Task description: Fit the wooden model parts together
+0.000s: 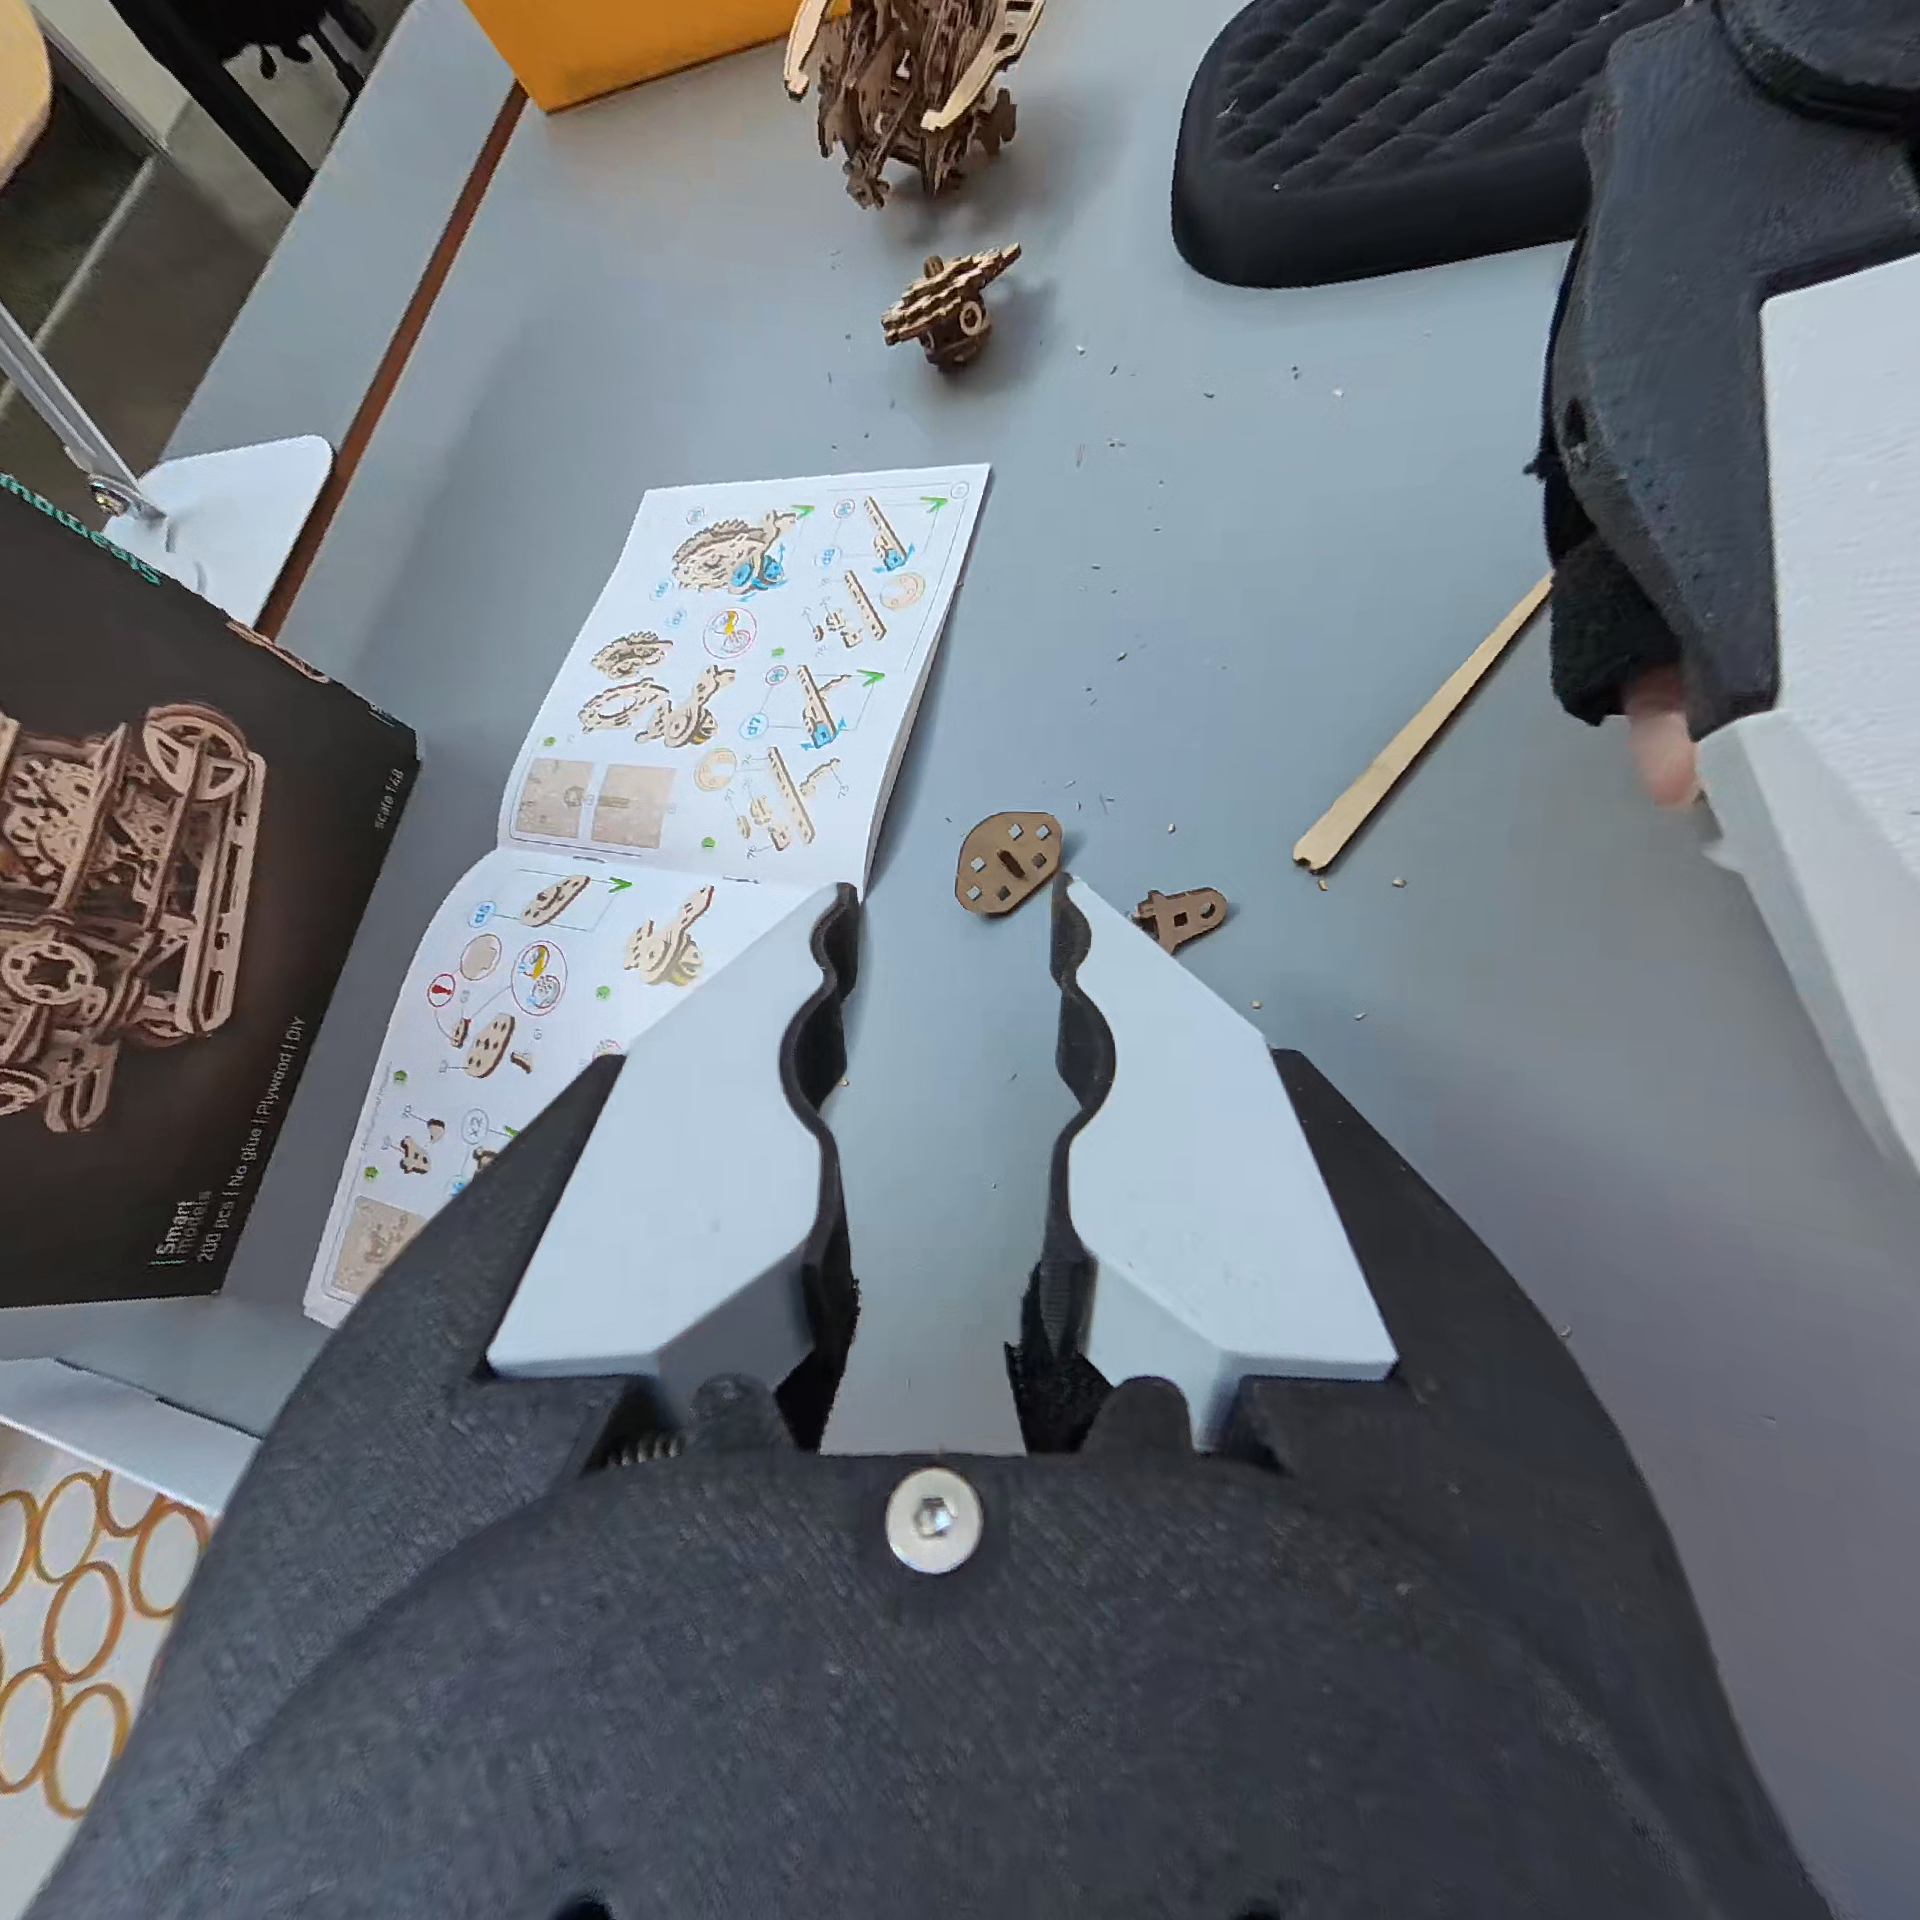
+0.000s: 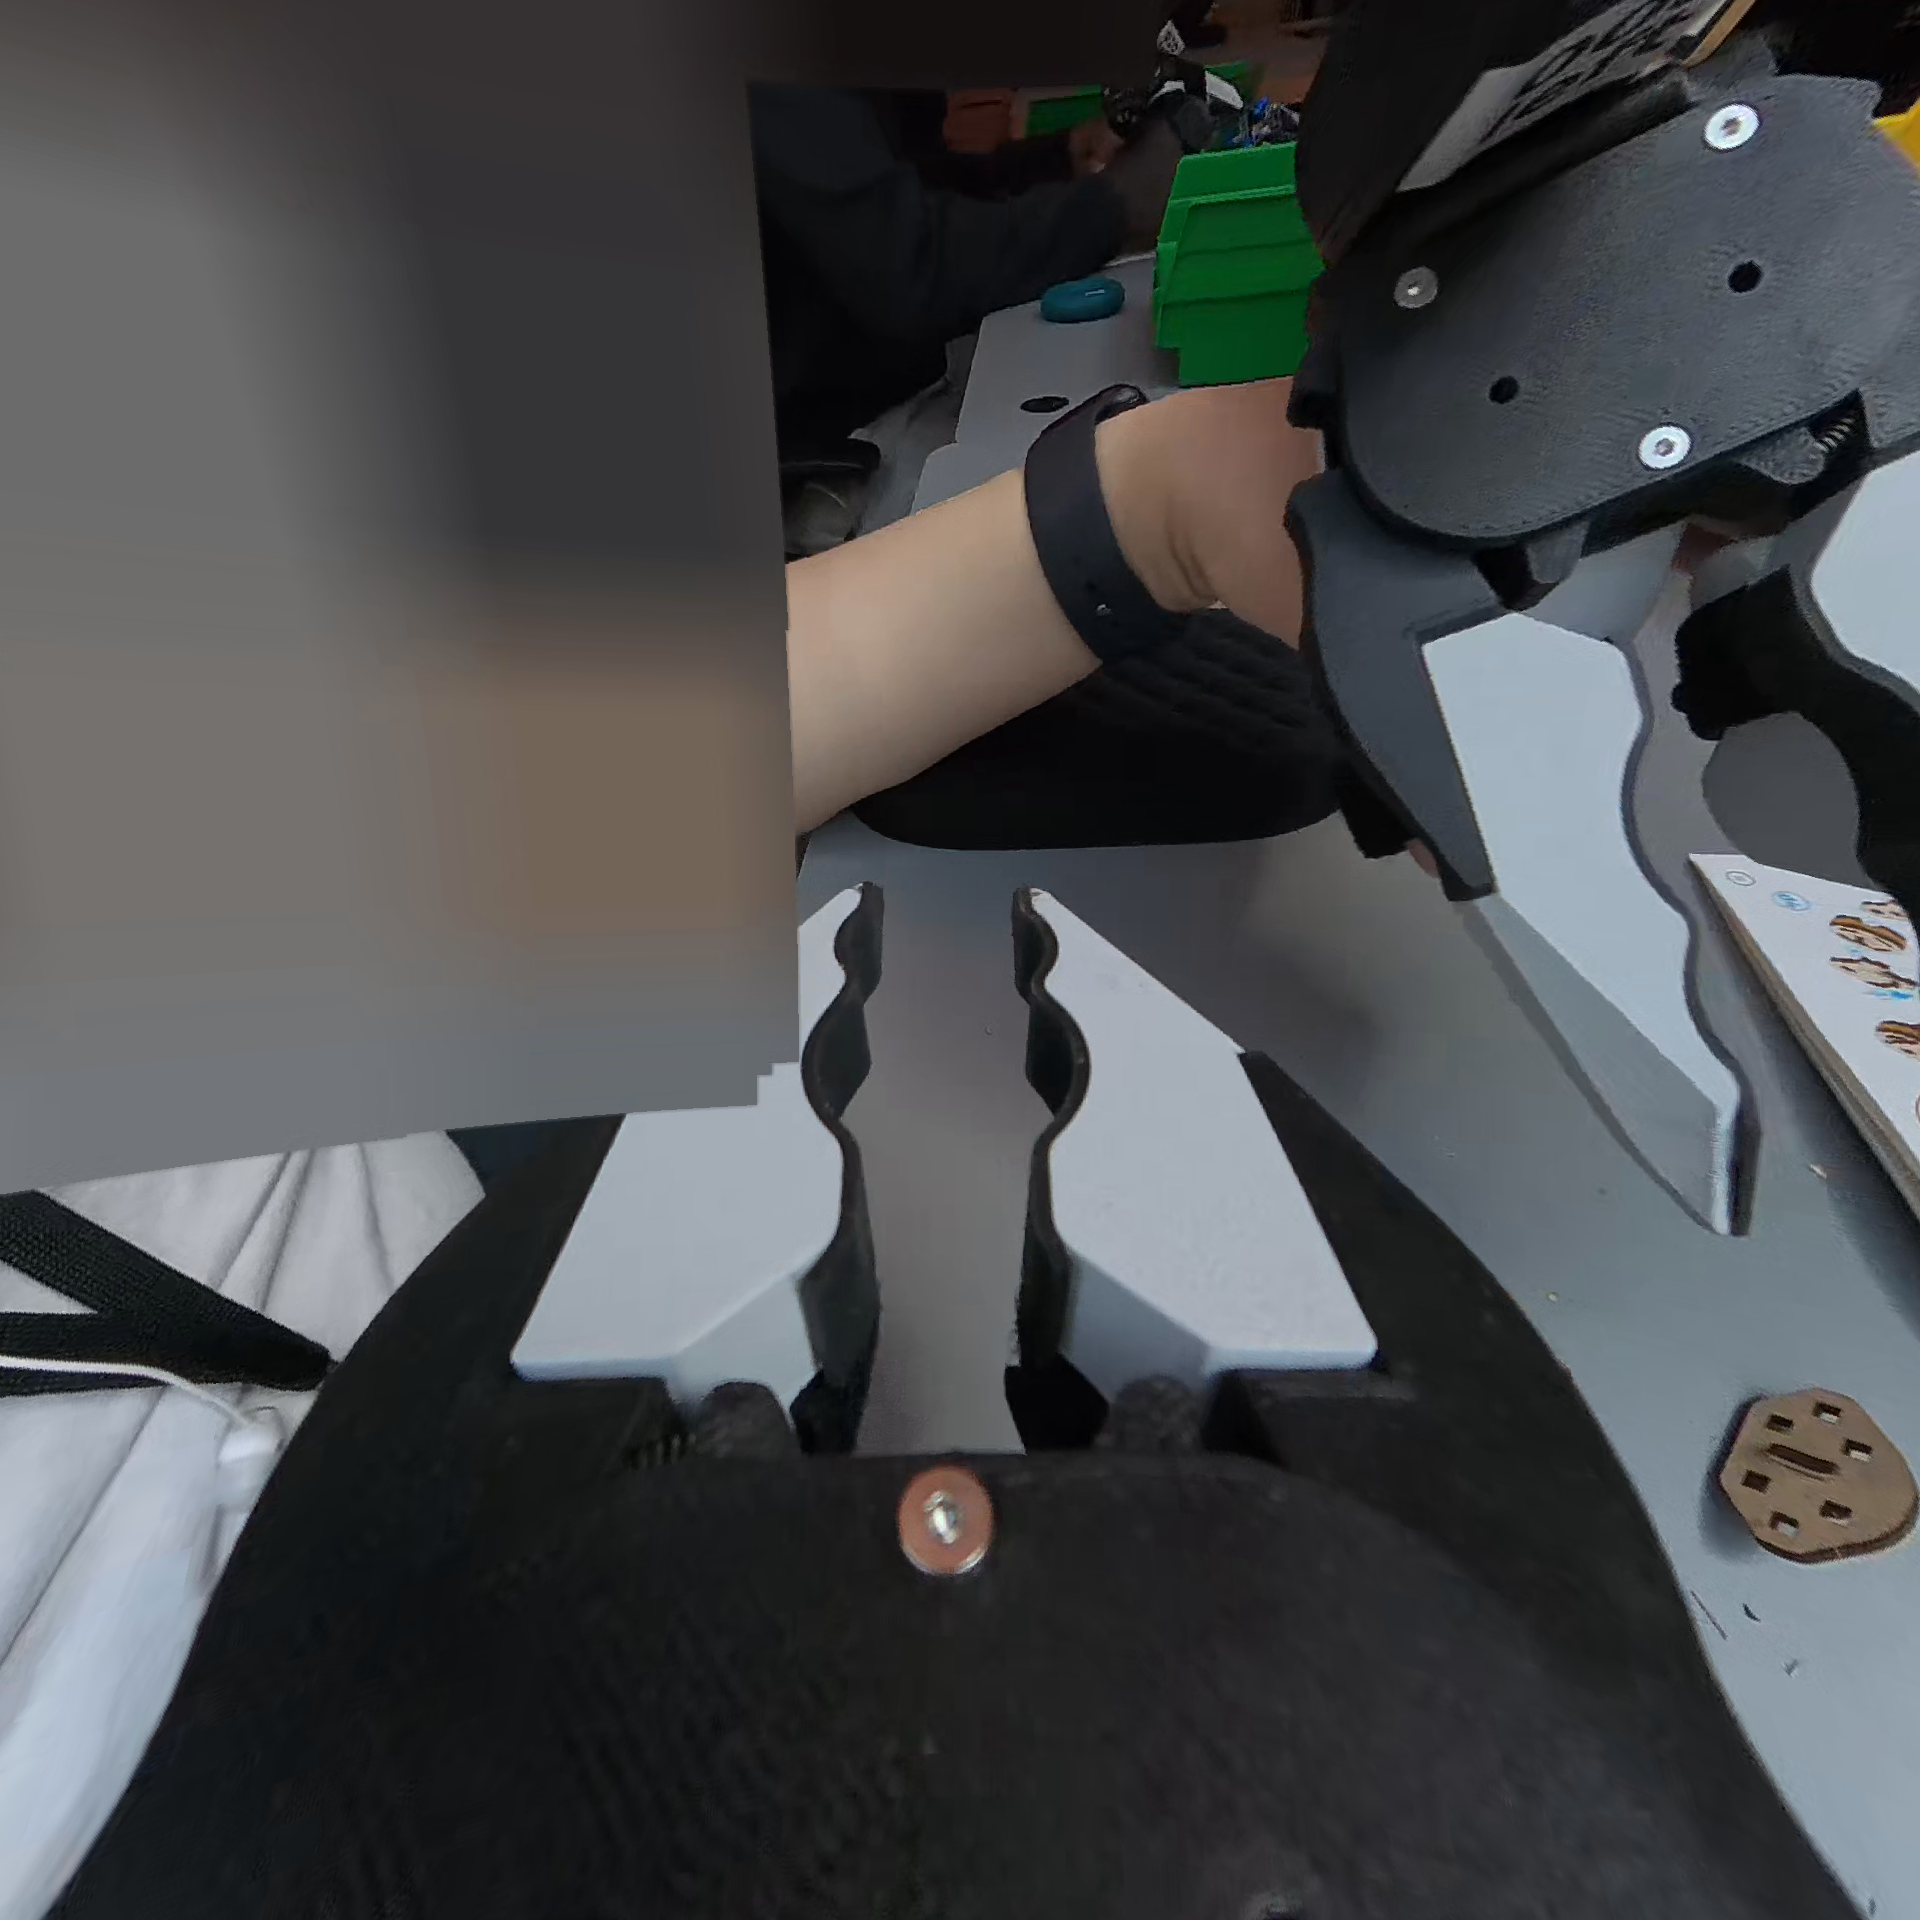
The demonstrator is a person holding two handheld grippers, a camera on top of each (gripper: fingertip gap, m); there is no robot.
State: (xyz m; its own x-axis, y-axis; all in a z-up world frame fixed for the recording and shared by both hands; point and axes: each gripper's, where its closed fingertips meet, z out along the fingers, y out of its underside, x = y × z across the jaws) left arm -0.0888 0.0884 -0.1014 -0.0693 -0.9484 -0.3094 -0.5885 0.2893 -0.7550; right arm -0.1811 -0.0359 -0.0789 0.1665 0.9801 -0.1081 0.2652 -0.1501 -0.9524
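Observation:
My left gripper (image 1: 956, 899) is open and empty, its tips just above the grey table (image 1: 1299, 1091). A brown oval wooden disc (image 1: 1008, 862) with square holes lies right in front of the tips. A small wooden bracket (image 1: 1179, 916) lies beside the right fingertip. A flat wooden stick (image 1: 1423, 727) lies further right. My right gripper (image 2: 948, 902) is open and empty, low over the table; the disc (image 2: 1813, 1475) lies to its right. A gear sub-assembly (image 1: 951, 307) and a larger wooden model (image 1: 914, 94) stand at the far side.
An open instruction booklet (image 1: 727, 779) and the dark kit box (image 1: 156, 935) lie left. A black quilted pad (image 1: 1382, 135) lies at the back right, with a person's forearm (image 2: 935, 644) on it. The right gripper's black body (image 1: 1683, 364) fills the right edge. Green bins (image 2: 1236, 270) stand beyond. My left gripper is the nearer one to the small wooden bracket (image 1: 1179, 916): about 5 cm, against 12 cm. The brown oval wooden disc (image 1: 1008, 862) lies some 5 cm from my left tips, 15 cm from my right tips.

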